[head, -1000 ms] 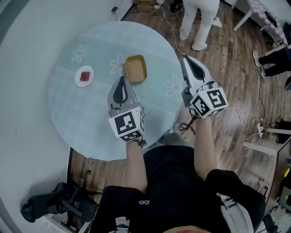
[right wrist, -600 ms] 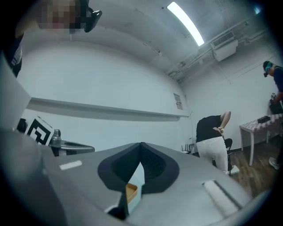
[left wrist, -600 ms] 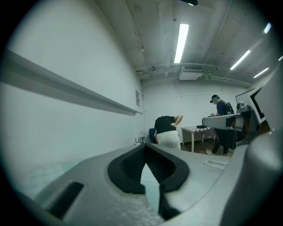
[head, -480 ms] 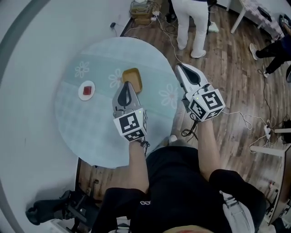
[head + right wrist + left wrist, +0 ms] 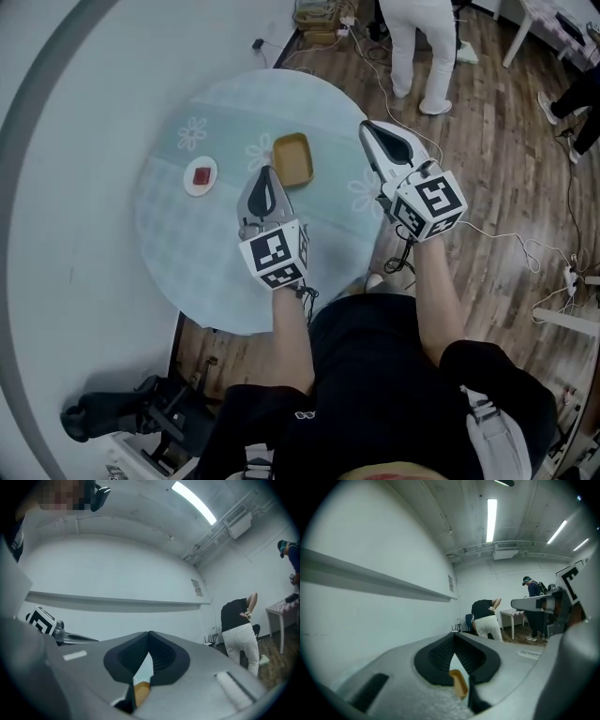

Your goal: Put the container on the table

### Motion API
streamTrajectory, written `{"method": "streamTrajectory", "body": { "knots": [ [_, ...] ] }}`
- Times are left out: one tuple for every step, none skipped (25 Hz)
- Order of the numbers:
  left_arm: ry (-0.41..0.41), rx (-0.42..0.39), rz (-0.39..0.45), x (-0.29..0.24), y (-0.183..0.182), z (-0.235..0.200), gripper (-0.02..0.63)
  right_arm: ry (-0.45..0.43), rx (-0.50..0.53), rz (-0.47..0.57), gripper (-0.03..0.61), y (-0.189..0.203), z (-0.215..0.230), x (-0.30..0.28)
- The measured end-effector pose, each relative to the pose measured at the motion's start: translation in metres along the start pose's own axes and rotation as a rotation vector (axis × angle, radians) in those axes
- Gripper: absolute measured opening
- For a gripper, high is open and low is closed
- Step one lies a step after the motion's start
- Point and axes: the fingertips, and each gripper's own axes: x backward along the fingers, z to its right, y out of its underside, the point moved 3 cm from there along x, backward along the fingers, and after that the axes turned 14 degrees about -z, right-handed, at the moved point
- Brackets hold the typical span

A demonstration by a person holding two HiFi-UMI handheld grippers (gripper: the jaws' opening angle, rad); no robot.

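The tan rectangular container (image 5: 292, 159) stands on the round table with a pale blue flowered cloth (image 5: 187, 253), near its far right side. My left gripper (image 5: 263, 172) hovers just left of the container, shut and empty. My right gripper (image 5: 367, 127) hangs over the table's right edge, to the right of the container, also shut and empty. In the left gripper view the jaws (image 5: 454, 638) meet at their tips, and the container (image 5: 459, 682) shows low in the gap. The right gripper view shows the same closed tips (image 5: 150, 634) with the container (image 5: 140, 689) below.
A small white dish with something red (image 5: 201, 175) sits left of the container. A person in white trousers (image 5: 417, 47) stands beyond the table on the wooden floor, where cables (image 5: 506, 246) trail. Dark equipment (image 5: 112, 417) lies at the lower left. A pale wall curves along the left.
Both grippers have shifted a little over the table and stay shut. The head camera has moved, so the table sits lower in view. The container has not moved.
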Motion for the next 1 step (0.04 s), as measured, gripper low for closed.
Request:
{"method": "streamTrajectory", "body": {
  "knots": [
    [0.000, 0.001, 0.000, 0.0000, 0.0004, -0.0004, 0.000, -0.007, 0.004, 0.002, 0.011, -0.0002, -0.0016, -0.0014]
  ]
}}
